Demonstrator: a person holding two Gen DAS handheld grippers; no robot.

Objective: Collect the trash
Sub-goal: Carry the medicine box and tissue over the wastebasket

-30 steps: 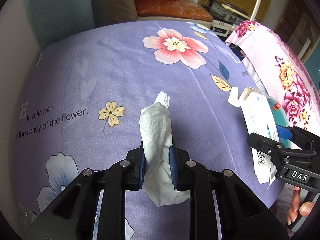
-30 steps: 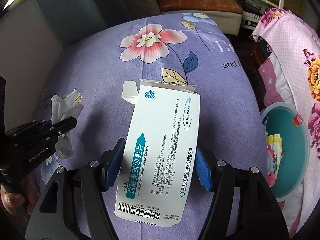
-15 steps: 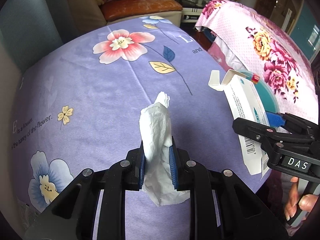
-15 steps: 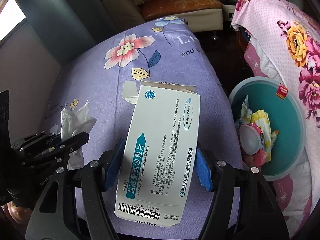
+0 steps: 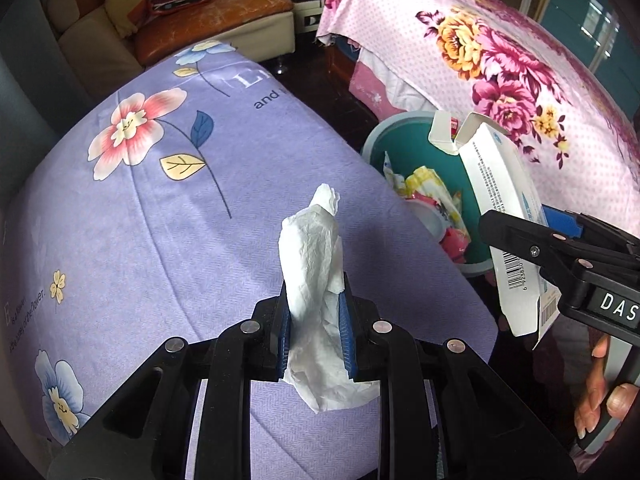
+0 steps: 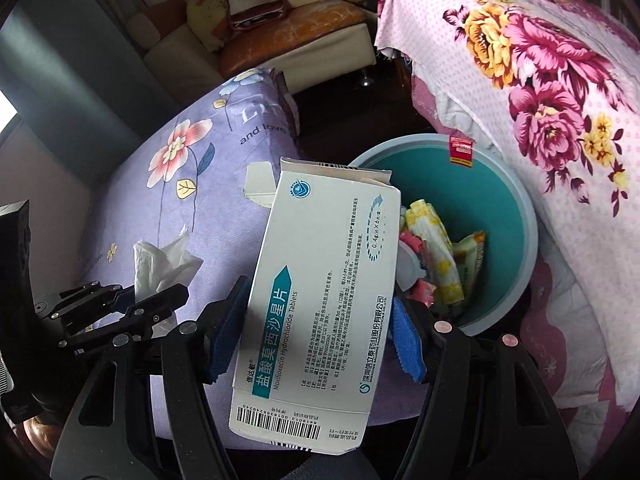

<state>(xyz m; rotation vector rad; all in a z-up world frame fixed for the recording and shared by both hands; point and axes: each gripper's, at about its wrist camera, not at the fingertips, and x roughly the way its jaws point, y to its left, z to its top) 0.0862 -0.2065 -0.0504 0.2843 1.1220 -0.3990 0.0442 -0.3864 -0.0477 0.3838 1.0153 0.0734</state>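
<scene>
Two grippers each carry one piece of trash near a teal bin (image 6: 460,184). The left gripper (image 5: 314,320) is clamped tight on a crumpled white tissue (image 5: 312,252), which sticks up past the blue pads and hangs below them, over the purple flowered bed cover (image 5: 160,220). The right gripper (image 6: 316,332) grips a white medicine box (image 6: 320,300) across its width, blue pads pressed to both long sides. The box has teal print and a barcode at its near end; its far end is open, with a torn flap (image 6: 258,184) sticking out to the left. That open end reaches over the near rim of the bin.

The bin stands on the dark floor between the purple bed and a pink flowered cover (image 6: 560,100). It has a grey rim and teal inside walls, with a red label (image 6: 461,150) stuck at the far rim. Inside lie a yellow-and-white wrapper (image 6: 436,256), a greenish packet (image 6: 474,256) beside it, pink and red scraps (image 6: 420,292), and a round pale lid-like thing partly hidden behind the box.

From the left wrist view the box (image 5: 504,208) hangs above the right side of the bin (image 5: 384,140), and a hand (image 5: 600,392) holds the right gripper's handle. A sofa (image 6: 280,44) stands in the background.
</scene>
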